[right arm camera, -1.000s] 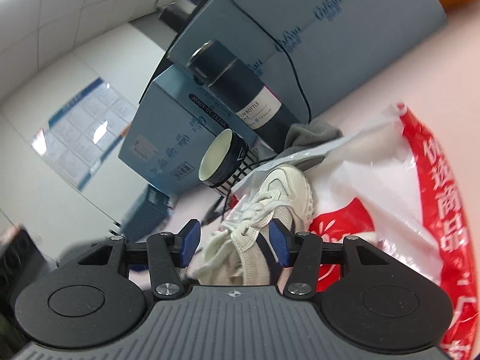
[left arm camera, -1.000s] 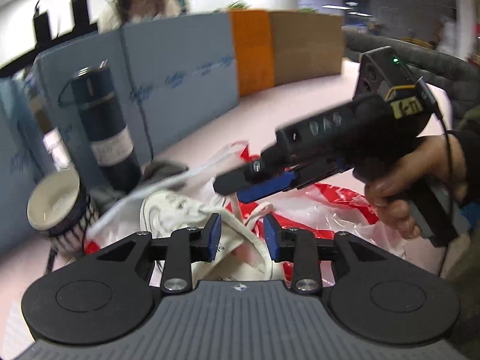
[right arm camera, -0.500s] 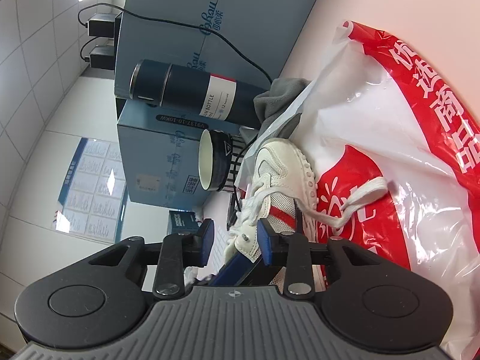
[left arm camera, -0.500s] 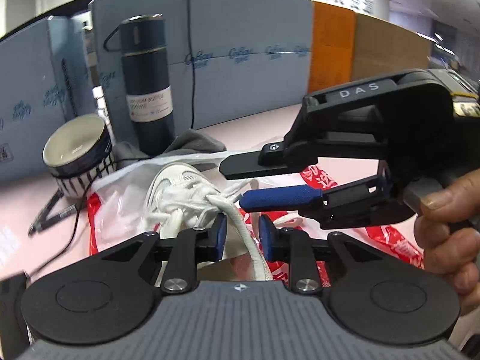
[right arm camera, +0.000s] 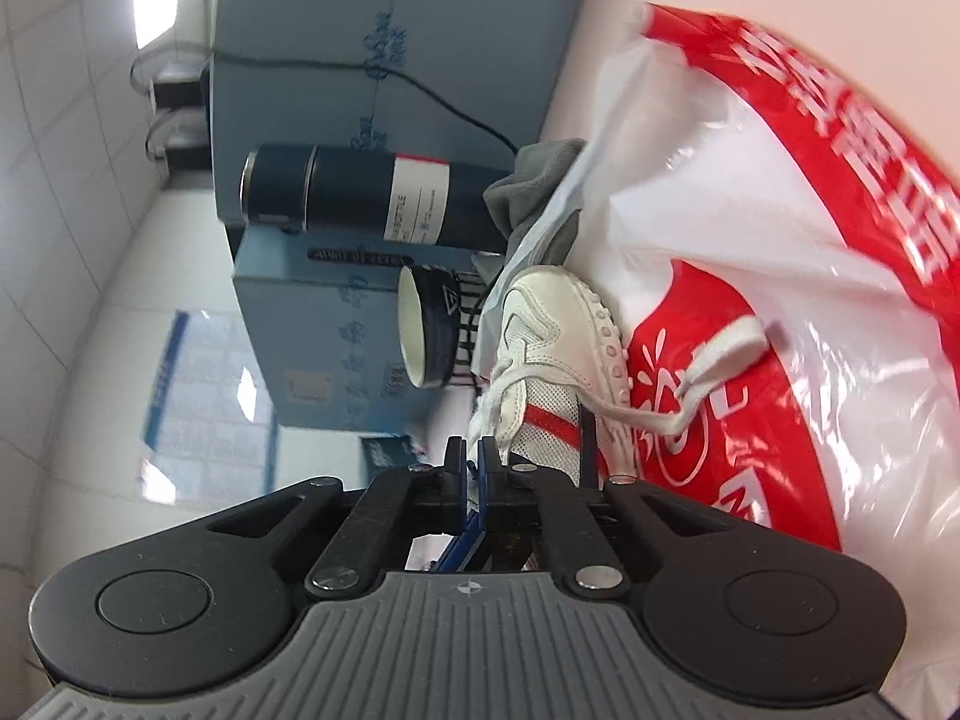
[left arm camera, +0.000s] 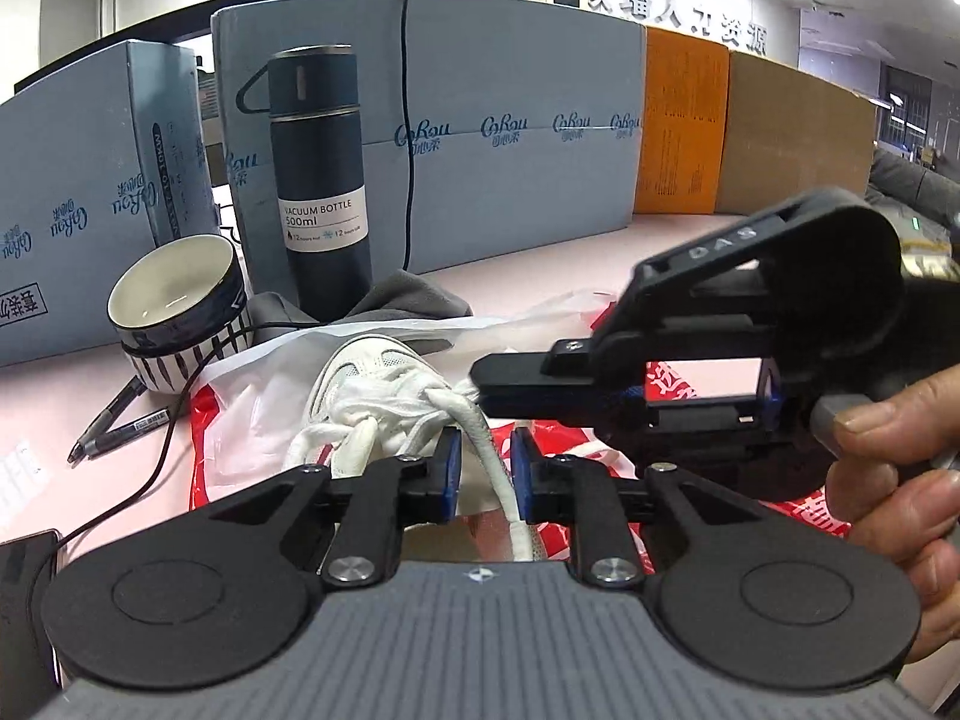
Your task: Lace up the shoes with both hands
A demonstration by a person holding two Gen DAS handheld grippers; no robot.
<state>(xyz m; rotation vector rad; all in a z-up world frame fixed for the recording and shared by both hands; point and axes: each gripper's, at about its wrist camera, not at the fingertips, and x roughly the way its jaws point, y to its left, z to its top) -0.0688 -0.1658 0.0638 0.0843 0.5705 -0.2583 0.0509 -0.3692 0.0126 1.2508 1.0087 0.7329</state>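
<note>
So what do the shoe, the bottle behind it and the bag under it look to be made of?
Shoe: white leather-like upper, smooth with stitched panels, plus perforated mesh; could be synthetic. Its flat woven lace looks like fabric. Bottle: probably metal with a dark matte coating and a paper-like white label. Bag: thin glossy plastic, crinkled and partly see-through, printed red.

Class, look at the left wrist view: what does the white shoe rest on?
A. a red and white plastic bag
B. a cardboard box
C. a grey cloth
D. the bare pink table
A: the white shoe lies on the red and white plastic bag, which is spread over the pink table.
</note>
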